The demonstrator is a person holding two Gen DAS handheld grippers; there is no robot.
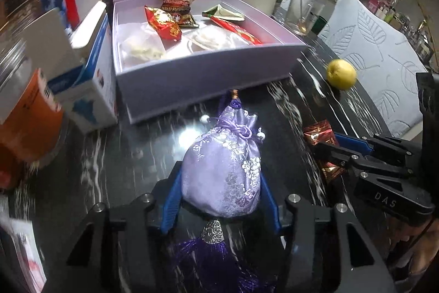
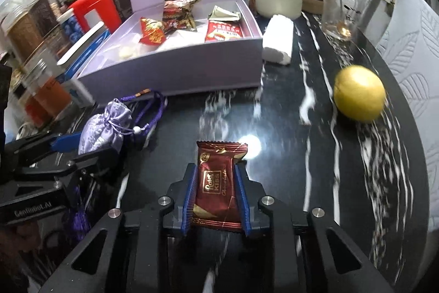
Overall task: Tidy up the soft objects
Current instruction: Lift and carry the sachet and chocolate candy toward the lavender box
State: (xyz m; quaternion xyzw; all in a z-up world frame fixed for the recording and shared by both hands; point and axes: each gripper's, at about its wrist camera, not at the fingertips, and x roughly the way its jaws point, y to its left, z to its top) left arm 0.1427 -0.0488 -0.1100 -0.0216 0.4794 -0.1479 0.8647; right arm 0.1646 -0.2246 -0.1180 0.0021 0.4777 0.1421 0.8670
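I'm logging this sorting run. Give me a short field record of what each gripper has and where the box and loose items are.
left gripper: shut on lilac pouch, on the table
right gripper: shut on chocolate bar
box: open, lid up, behind both grippers; snack packets inside
fruit: yellow, loose on the table, right of box
tassel: purple, hangs from pouch

Each black gripper (image 2: 216, 194) has ribbed blue pads (image 2: 186, 199) and silver screws (image 2: 266, 200).

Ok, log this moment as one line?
left tongs: shut on lilac pouch | right tongs: shut on chocolate packet | open box: holds snacks | both items still outside box
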